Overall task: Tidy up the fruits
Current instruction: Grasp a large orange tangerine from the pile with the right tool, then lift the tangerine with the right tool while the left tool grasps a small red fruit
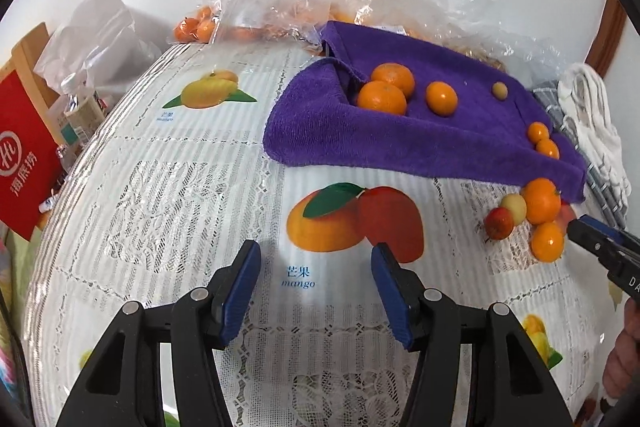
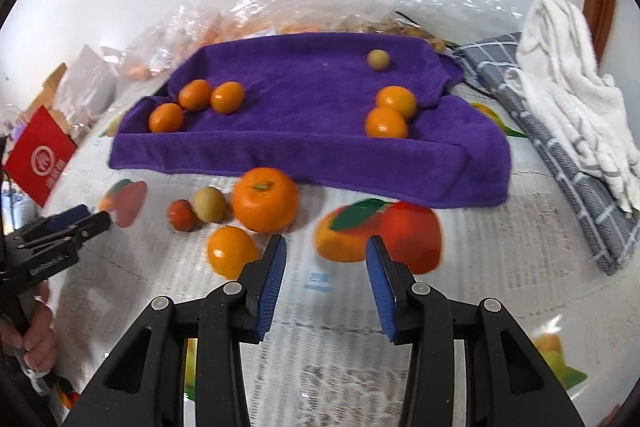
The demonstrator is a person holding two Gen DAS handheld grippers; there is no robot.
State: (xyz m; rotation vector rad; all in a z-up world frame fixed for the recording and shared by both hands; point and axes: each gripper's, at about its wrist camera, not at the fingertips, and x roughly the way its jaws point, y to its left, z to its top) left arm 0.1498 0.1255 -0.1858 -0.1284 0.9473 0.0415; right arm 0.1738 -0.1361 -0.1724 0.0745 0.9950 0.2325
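Observation:
A purple towel (image 2: 304, 131) lies on the table with several oranges (image 2: 386, 125) and one small yellow-green fruit (image 2: 378, 60) on it. In front of it on the tablecloth sit a large orange (image 2: 265, 199), a smaller orange (image 2: 230, 250), a pale yellow fruit (image 2: 209, 203) and a small red fruit (image 2: 182, 214). My right gripper (image 2: 326, 261) is open and empty, just right of the smaller orange. My left gripper (image 1: 316, 269) is open and empty over a printed mango, left of the loose fruits (image 1: 540, 201).
Clear plastic bags with more oranges (image 1: 196, 27) lie behind the towel. A grey checked cloth (image 2: 560, 147) and a white towel (image 2: 572, 99) lie at the right. A red box (image 1: 24, 155) and bottles (image 1: 80, 111) stand at the table's left edge.

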